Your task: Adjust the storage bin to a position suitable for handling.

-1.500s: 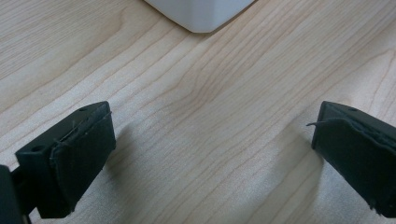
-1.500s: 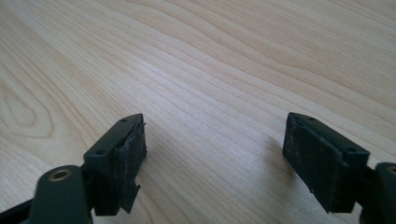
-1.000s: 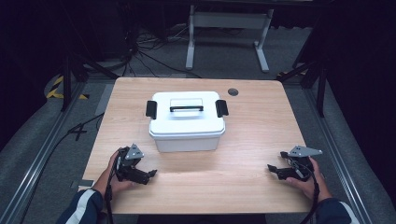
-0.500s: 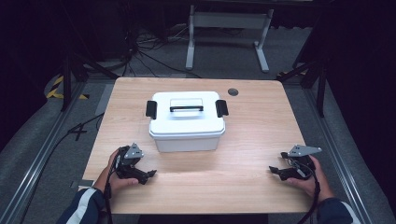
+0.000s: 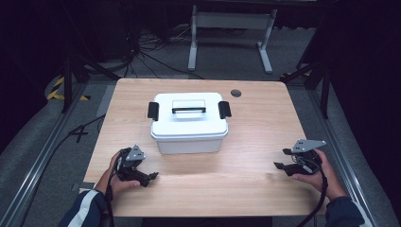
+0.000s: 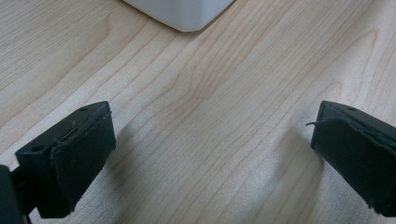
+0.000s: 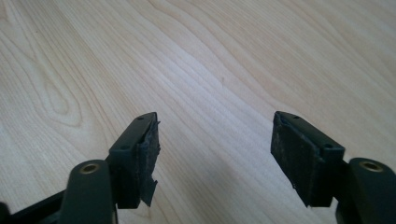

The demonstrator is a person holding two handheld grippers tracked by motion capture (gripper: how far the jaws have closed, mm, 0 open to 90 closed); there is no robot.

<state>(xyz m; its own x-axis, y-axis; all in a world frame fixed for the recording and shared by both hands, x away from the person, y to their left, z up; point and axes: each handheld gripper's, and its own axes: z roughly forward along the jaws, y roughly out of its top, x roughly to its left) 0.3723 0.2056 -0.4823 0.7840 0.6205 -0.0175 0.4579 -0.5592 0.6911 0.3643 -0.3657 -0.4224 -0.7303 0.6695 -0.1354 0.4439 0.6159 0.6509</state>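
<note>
We are holding the left gripper (image 5: 150,178) and right gripper (image 5: 280,165) spread, empty, low in the frame near the counter's (image 5: 255,127) front edge. Bare wood is lying between them. The white box (image 5: 189,122) is sitting centre, its base cut off in the left gripper view.

White lidded box (image 6: 180,11) cropped by top edge in left gripper view, just a corner visible. Forearms cut at bottom edge of high view. Round dark spot (image 5: 236,93) on table (image 5: 265,123) too small to identify.
</note>
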